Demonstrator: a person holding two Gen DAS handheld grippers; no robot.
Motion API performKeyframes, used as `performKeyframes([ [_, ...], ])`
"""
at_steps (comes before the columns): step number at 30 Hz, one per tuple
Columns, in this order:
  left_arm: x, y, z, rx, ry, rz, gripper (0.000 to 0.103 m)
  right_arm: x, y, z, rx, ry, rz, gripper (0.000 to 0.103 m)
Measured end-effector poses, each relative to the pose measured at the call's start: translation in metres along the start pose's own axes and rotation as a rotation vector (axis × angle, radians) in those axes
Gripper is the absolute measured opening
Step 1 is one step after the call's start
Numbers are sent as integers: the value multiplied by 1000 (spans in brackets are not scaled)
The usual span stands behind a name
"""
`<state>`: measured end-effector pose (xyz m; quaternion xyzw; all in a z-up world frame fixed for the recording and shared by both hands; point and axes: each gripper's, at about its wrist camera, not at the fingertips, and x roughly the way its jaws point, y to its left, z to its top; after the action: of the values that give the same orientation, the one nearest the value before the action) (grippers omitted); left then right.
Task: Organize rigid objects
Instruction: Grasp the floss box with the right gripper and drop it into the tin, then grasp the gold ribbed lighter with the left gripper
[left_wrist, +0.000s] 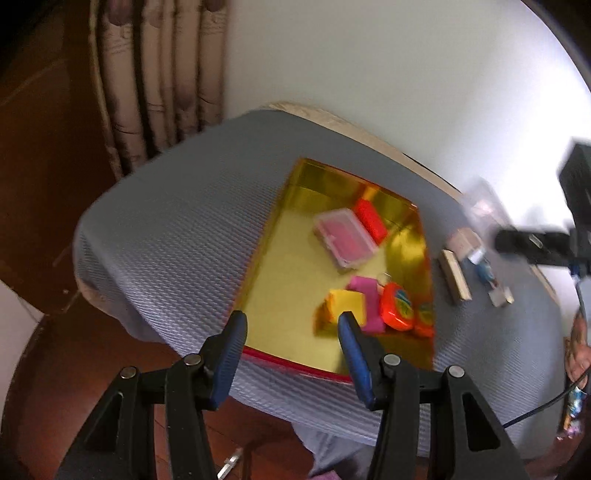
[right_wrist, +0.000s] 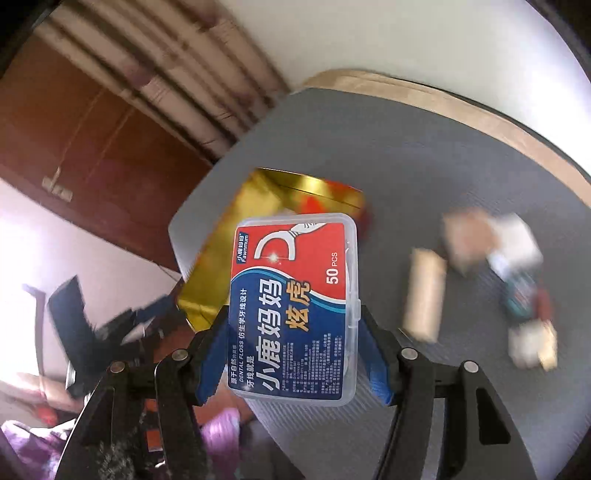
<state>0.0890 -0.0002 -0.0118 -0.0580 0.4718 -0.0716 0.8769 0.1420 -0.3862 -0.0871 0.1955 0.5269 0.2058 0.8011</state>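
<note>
Right gripper (right_wrist: 293, 343) clamped on clear plastic floss box (right_wrist: 295, 306), held above grey ribbed mat (right_wrist: 424, 166). Left gripper (left_wrist: 291, 332) spread apart, empty. Shiny gold tray (left_wrist: 295, 266) holds pink case (left_wrist: 345, 242), red block (left_wrist: 371, 219), yellow block (left_wrist: 345, 310), red disc (left_wrist: 397, 312). Wooden blocks (right_wrist: 424, 293) on mat, blurred.

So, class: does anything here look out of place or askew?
Yes. Several small wooden blocks lie scattered on the grey tablecloth, outside the gold tray. The right gripper holds a clear dental-floss box tilted.
</note>
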Motion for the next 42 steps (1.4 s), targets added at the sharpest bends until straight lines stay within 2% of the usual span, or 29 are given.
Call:
performKeyframes([
  [4,4,5,1,22,-18,51,53,56,-13,13,0,35,-44,60],
  [6,8,7,1,25,-9,41,53,81,-16,21,10,49,-79,60],
  [8,11,7,0,29,-1,51,53,95,-21,23,17,57,-123,60],
  [11,14,7,0,46,-6,69,53,107,-26,27,48,57,-139,61],
  [15,15,7,-1,55,-5,83,53,96,-42,28,111,19,-106,63],
  [18,17,8,-3,58,3,89,53,85,-49,28,156,-31,-41,75],
  [21,18,5,-5,79,8,101,53,47,-49,14,169,-172,49,77],
  [24,18,-2,-7,115,3,120,53,2,-36,-17,117,-305,31,78],
  [26,16,-7,-9,137,-6,129,53,-31,-23,-46,87,-390,-31,90],
  [28,12,-16,-14,167,-20,140,53,-61,-6,-81,59,-462,-130,94],
  [31,6,-30,-20,206,-35,146,53,-91,11,-133,47,-544,-348,99],
  [33,4,-39,-23,233,-44,153,53,-106,5,-161,73,-570,-486,100],
  [36,-2,-60,-32,285,-56,167,53,-129,-38,-210,148,-553,-712,101],
  [38,-5,-72,-37,314,-58,171,53,-144,-71,-235,213,-541,-779,101],
  [42,-8,-103,-47,362,-51,166,54,-166,-135,-280,387,-545,-843,101],
])
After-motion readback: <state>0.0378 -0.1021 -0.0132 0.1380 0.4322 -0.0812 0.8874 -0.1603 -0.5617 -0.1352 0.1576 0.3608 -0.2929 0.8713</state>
